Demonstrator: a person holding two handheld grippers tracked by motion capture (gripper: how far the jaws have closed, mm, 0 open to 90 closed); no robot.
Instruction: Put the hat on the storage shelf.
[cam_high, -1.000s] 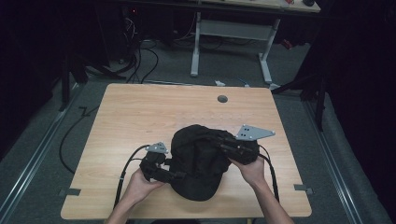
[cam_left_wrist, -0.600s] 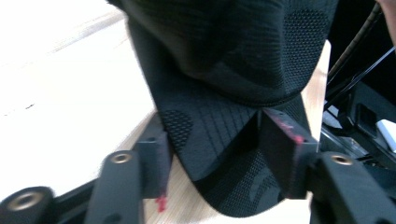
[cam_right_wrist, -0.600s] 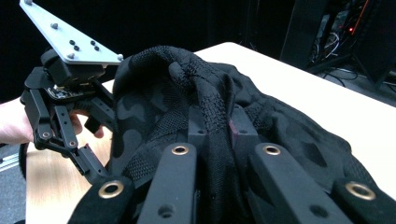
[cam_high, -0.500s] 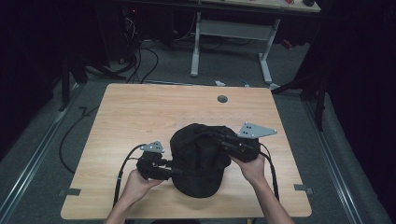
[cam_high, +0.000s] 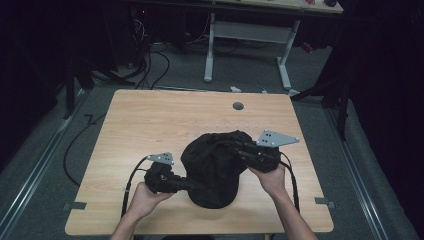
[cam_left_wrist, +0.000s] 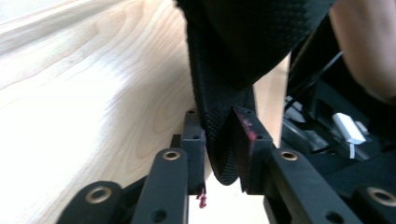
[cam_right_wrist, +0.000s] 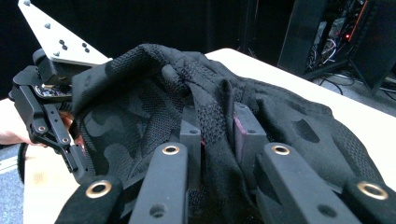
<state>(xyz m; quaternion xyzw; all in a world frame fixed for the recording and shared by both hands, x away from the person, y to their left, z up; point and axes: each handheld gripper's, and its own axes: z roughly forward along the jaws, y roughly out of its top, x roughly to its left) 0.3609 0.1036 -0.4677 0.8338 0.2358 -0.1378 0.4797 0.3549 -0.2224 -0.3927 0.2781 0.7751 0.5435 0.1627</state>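
A: Where does the black garment (cam_high: 215, 167) lie?

B: It sits bunched on the near half of the wooden surface (cam_high: 165, 120), between the two hands. A round grommet hole (cam_high: 238, 106) marks the surface's far side, well apart from the fabric.

A: How does the left gripper (cam_high: 182, 184) stand to it?

B: It meets the garment's near left edge. In the left gripper view a fold of textured black edge (cam_left_wrist: 223, 140) hangs down between the jaws, which have just been closing and now pinch that fold.

A: And the right gripper (cam_high: 239, 148)?

B: It lies on the garment's far right side. In the right gripper view a ridge of mesh fabric (cam_right_wrist: 215, 116) rises between the jaws, which have just been opening slightly; the pads touch the ridge on both sides.
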